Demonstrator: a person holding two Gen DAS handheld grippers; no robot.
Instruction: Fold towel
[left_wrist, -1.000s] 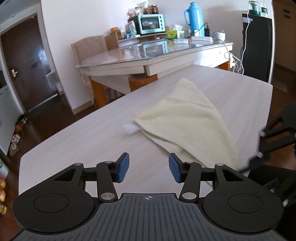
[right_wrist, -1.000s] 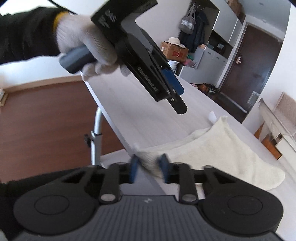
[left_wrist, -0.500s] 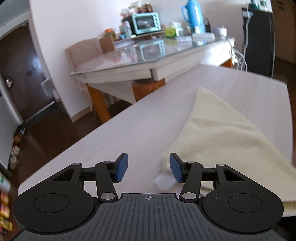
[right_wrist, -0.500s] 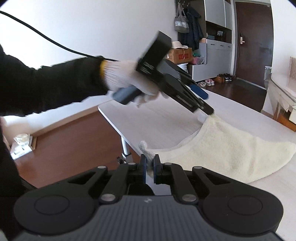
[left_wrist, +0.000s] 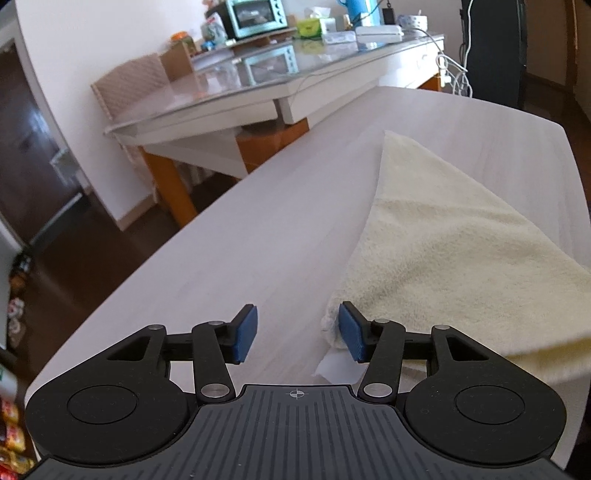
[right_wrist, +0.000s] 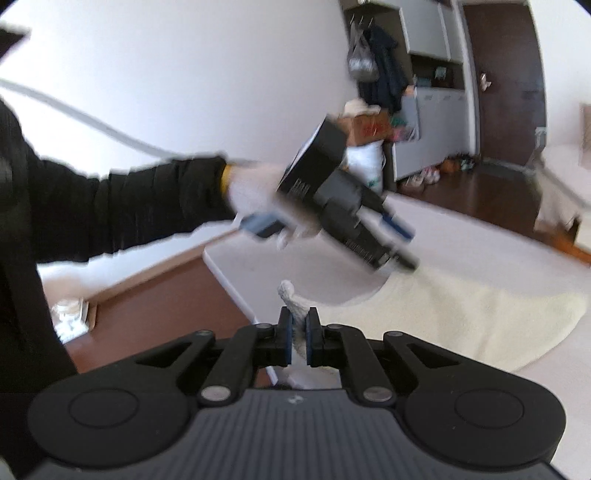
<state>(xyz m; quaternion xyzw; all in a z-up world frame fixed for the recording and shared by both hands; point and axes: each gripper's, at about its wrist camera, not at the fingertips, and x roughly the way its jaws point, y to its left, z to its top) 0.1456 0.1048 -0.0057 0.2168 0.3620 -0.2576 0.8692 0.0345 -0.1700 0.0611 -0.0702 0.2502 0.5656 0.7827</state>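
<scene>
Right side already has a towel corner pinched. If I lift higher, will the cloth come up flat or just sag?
Likely sag: the towel is thick terry and already droops from the right gripper down to the table. It probably won't slip, since the pile bunches between the shut pads. The corner by the open left gripper will probably drag until it is pinched.

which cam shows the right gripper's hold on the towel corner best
The right wrist view: the right gripper is shut on a corner of the towel. The left wrist view shows only the towel's spread, not that grip.
</scene>
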